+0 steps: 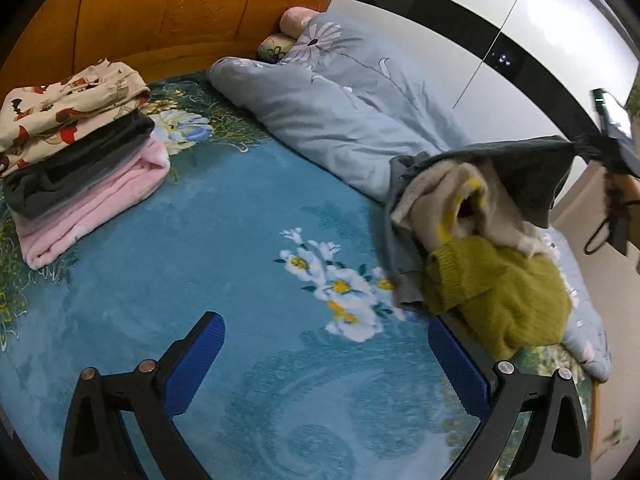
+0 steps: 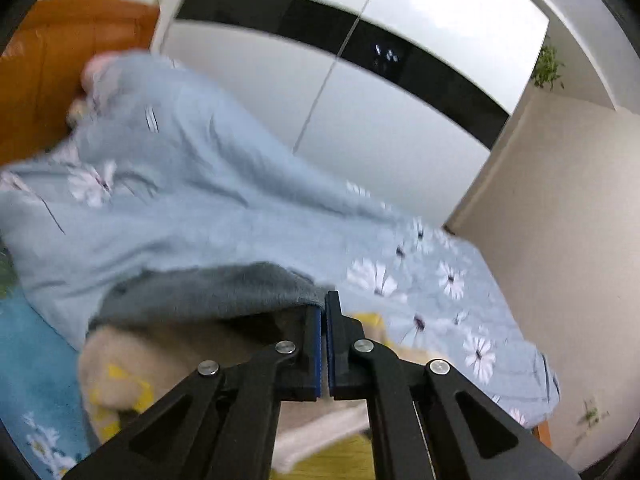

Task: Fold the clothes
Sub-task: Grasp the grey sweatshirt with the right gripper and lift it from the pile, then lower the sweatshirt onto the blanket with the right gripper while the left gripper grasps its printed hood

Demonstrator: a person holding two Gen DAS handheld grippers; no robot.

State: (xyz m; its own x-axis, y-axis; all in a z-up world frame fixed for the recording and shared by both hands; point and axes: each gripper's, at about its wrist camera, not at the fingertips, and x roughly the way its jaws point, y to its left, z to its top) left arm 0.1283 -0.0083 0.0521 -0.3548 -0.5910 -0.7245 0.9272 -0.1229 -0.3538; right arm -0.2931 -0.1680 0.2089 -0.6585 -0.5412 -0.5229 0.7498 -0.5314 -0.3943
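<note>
Right gripper (image 2: 324,308) fingers clamped on grey garment (image 2: 208,292) edge; left gripper (image 1: 324,340) fingers apart over bare blue bedspread (image 1: 200,240).

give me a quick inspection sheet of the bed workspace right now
surface: blue floral bedspread, middle bare
job's things: folded stack at left; unfolded pile with grey garment lifted at one edge, cream garment, green sweater
clutter: grey-blue quilt bunched along the far side
grippers: left gripper open, empty, over the bedspread; right gripper shut on the grey garment's edge
cables: black cord hanging at right
surroundings: wooden headboard, white wardrobe
</note>
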